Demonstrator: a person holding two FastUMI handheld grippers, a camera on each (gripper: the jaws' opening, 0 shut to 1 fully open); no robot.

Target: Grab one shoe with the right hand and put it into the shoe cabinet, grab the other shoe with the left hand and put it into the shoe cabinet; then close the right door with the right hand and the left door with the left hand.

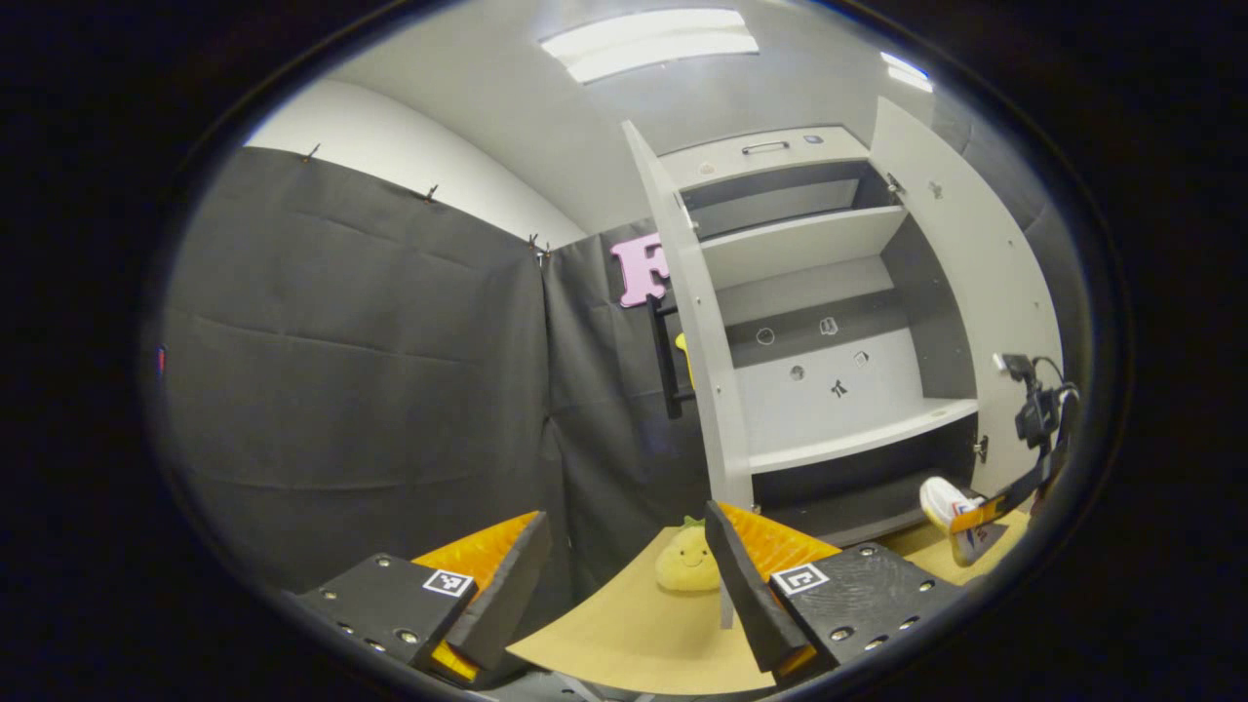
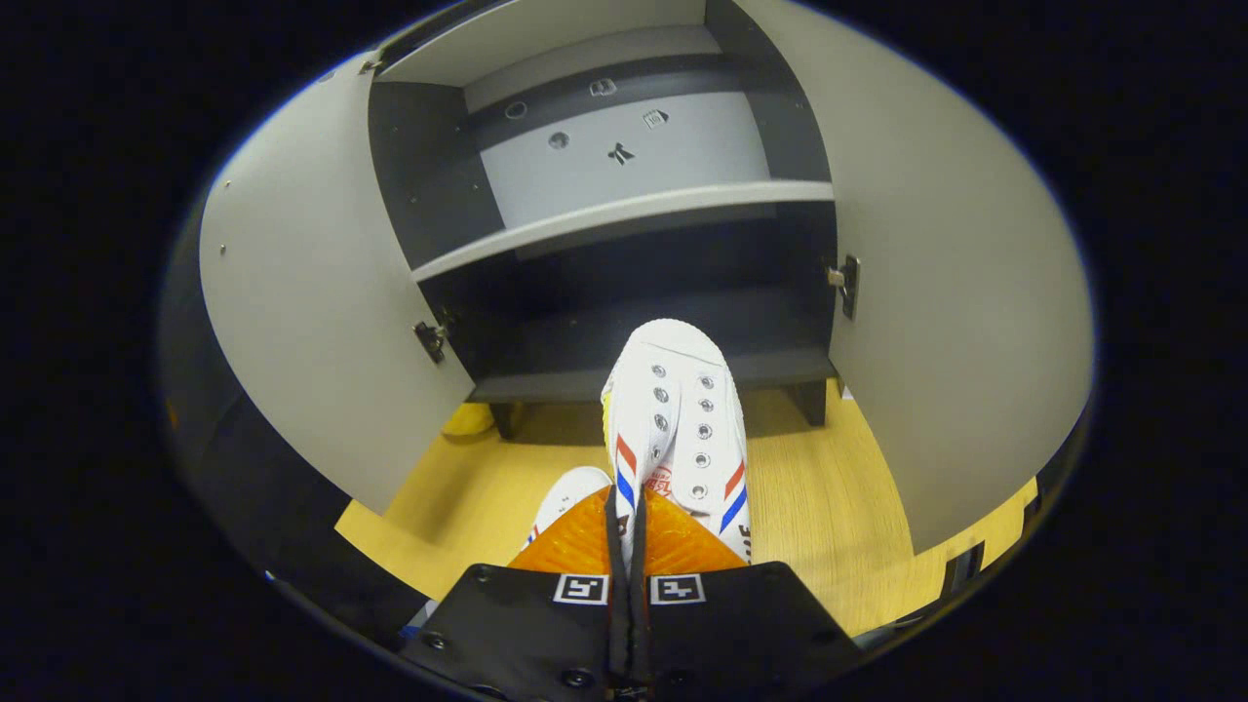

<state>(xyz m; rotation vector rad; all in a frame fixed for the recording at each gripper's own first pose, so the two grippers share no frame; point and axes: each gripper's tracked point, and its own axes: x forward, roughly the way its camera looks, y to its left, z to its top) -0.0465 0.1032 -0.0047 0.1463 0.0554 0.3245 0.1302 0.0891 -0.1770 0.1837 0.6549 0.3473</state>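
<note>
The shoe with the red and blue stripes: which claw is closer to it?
The right claw. It is clamped on the striped shoe, holding it in front of the cabinet's bottom compartment. The left claw is open and off to the side, the shoe far at its view's edge.

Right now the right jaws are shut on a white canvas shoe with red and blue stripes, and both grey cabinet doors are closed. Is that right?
Not quite: both grey cabinet doors stand open, as the right gripper view shows. The right gripper is indeed shut on the white canvas shoe with red and blue stripes.
</note>
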